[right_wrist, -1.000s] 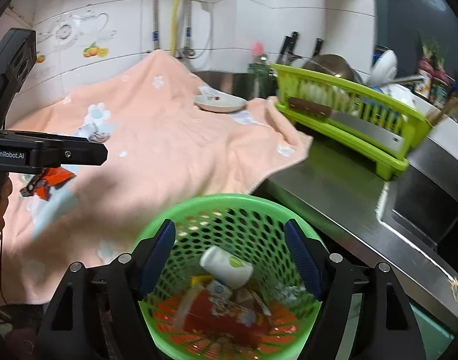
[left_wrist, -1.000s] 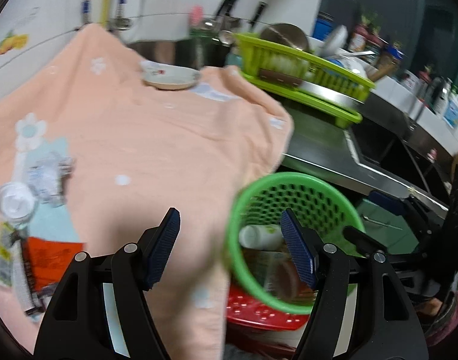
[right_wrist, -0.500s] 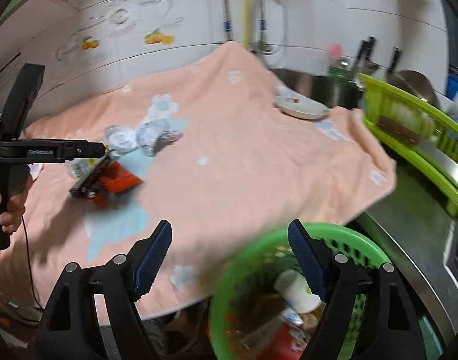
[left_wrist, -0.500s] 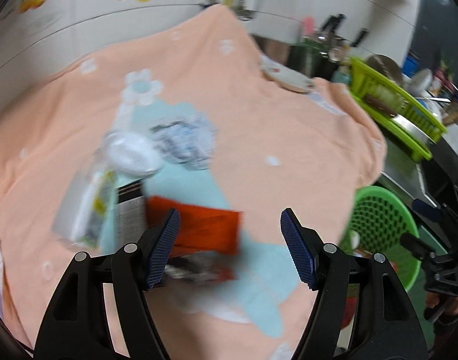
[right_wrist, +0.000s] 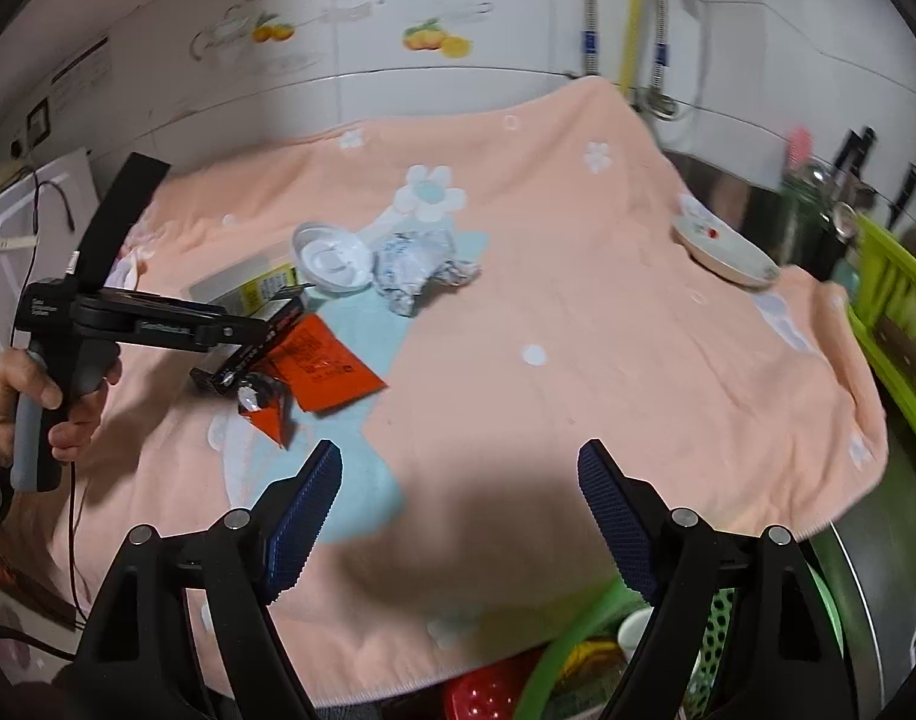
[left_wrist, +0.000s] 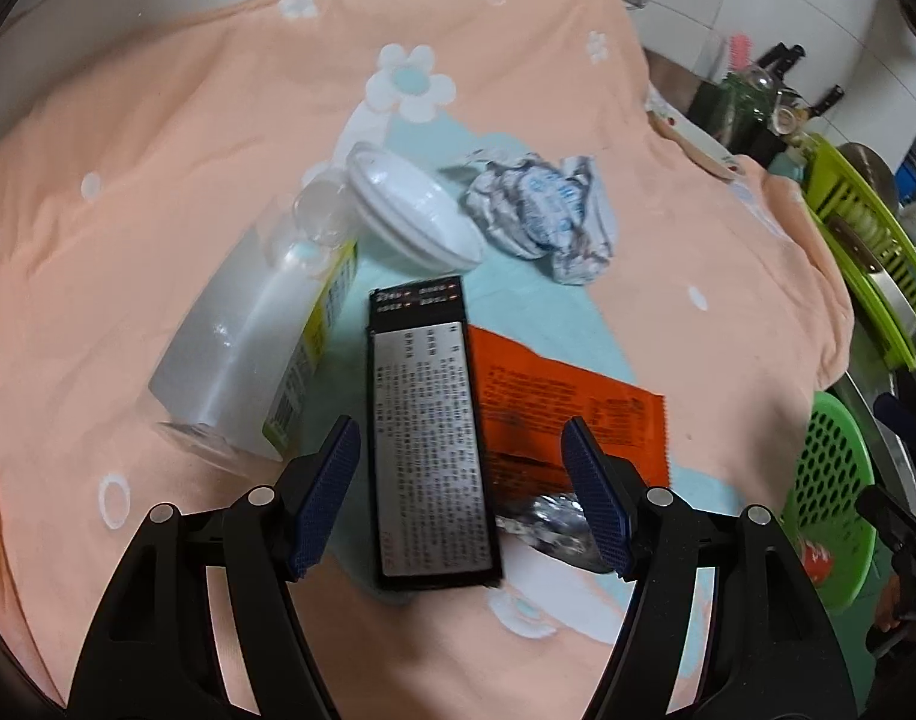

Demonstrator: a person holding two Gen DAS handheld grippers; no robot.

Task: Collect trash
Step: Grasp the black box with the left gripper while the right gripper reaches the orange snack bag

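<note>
On the left, a hand (right_wrist: 35,396) grips the handle of the left claw (left_wrist: 461,495), whose blue pads stand apart and hold nothing; they straddle a black box (left_wrist: 431,438) lying flat on the peach towel (left_wrist: 158,138) that covers the counter. Only the left wrist view shows the trash up close: a clear plastic bottle (left_wrist: 248,348) on its side left of the box, a white lid (left_wrist: 413,216) beyond it, a crumpled wrapper (left_wrist: 542,219) to the lid's right, and an orange packet (left_wrist: 566,402) touching the box's right edge with a bit of foil (left_wrist: 548,525) at its near end. The right wrist view alone shows the tiled wall (right_wrist: 458,18) behind, a small dish (right_wrist: 725,252) far right on the towel, and wide bare towel between the trash and the right claw (right_wrist: 461,507), which is spread and empty. The green basket (right_wrist: 578,654) sits below the towel's near right edge, already holding rubbish.
</note>
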